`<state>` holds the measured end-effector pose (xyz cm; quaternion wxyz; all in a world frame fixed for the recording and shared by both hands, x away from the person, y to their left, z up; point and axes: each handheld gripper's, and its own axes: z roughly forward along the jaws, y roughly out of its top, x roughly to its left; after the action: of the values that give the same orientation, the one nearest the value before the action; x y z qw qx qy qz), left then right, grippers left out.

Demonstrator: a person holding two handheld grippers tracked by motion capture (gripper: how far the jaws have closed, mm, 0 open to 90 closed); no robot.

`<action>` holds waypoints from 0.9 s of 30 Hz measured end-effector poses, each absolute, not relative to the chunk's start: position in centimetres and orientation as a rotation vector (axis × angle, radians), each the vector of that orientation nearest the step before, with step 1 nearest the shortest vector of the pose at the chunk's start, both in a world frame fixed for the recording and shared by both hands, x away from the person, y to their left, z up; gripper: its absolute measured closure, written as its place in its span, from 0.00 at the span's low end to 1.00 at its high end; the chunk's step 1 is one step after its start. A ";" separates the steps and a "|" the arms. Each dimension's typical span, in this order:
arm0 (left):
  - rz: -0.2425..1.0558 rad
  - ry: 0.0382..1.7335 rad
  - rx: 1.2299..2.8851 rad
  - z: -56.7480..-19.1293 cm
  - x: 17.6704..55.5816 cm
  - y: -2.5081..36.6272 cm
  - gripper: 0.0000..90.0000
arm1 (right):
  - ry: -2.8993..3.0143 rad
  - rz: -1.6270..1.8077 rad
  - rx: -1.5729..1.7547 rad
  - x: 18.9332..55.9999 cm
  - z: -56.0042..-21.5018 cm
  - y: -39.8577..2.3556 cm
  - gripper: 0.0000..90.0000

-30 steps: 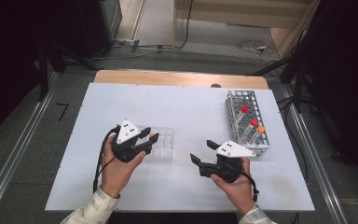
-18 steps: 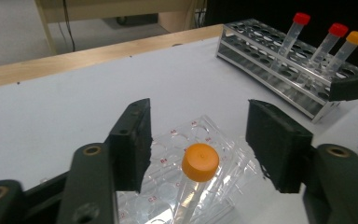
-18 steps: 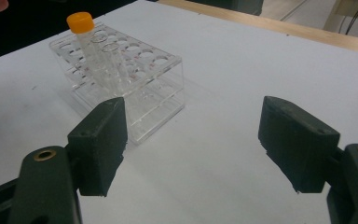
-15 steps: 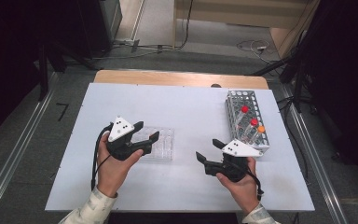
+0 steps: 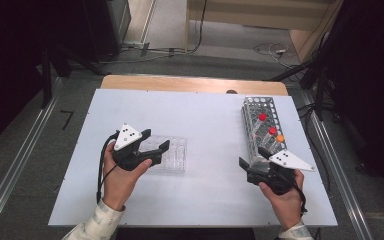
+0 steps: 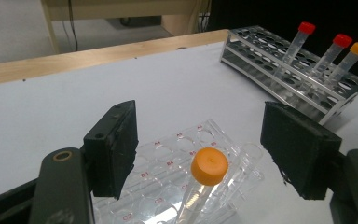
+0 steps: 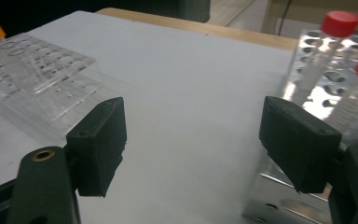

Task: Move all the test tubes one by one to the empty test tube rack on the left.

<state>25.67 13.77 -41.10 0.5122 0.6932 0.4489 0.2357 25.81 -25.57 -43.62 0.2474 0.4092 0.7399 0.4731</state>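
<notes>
On the left, the left gripper [image 5: 156, 148] has just been opening its jaws, now wide with the orange-capped tube [image 6: 204, 178] standing free between them in the clear rack [image 5: 176, 155]. Over on the right, the right gripper [image 5: 250, 162] is spread wide and empty, just beside the near end of the metal rack [image 5: 252, 117].
</notes>
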 end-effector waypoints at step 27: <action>0.563 1.079 1.673 -41.2 25.7 13.7 0.32 | 1.853 1.134 1.291 28.7 -44.8 -30.9 0.39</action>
<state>25.70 13.68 -41.15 0.5113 0.6950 0.4482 0.2340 28.69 -30.86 -44.77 0.3025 0.4868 0.6991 0.4276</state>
